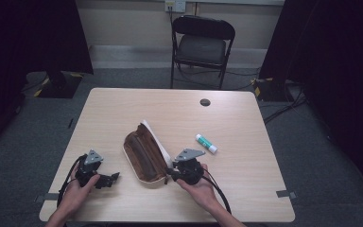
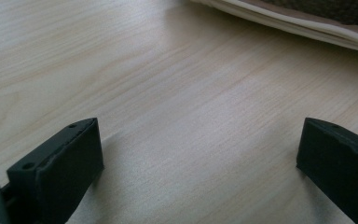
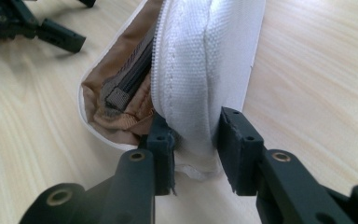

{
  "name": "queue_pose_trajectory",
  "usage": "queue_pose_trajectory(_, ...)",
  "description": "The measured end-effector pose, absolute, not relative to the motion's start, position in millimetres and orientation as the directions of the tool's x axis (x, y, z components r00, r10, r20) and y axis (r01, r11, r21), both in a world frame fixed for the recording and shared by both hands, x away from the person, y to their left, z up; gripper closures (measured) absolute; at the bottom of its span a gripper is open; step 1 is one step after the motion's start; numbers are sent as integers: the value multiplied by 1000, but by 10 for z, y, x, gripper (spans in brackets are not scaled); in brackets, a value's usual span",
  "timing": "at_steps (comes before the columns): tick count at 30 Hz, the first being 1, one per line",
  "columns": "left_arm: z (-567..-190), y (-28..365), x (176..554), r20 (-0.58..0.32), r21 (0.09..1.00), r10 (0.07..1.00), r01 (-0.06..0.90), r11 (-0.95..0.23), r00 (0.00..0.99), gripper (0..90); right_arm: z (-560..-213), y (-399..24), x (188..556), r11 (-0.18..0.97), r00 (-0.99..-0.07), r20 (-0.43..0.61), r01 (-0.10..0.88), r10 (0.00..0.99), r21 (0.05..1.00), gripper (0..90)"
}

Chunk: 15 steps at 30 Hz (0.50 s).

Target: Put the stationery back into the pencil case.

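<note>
A white fabric pouch with a brown lining lies open in the middle of the table. My right gripper sits at its near right end. In the right gripper view the jaws of this gripper are shut on the pouch's white zippered flap, with the brown inside and a dark zipper to the left. My left gripper rests on the table left of the pouch. Its jaws stand wide open over bare wood, and the pouch's white edge lies beyond them.
A white glue stick with a green cap lies right of the pouch. A dark cable hole marks the far side of the table. A black folding chair stands behind the table.
</note>
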<state>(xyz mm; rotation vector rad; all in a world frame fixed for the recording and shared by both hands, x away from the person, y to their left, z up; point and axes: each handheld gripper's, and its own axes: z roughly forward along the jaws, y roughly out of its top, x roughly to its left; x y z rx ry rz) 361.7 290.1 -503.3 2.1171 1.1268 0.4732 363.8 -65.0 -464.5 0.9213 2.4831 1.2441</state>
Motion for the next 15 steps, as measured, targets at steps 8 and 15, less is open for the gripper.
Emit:
queue_pose_trajectory(8,-5033,2900,3620,0,714,829,581,-392,559,0,-4624,-805,3537,497,-839,76,389,539,775,690)
queue_pose_trajectory(15,-5034,2898,3621,-1,715,831,581,-389,557,0,-4592,-1089,3518,477,-812,82,418,578,773,597)
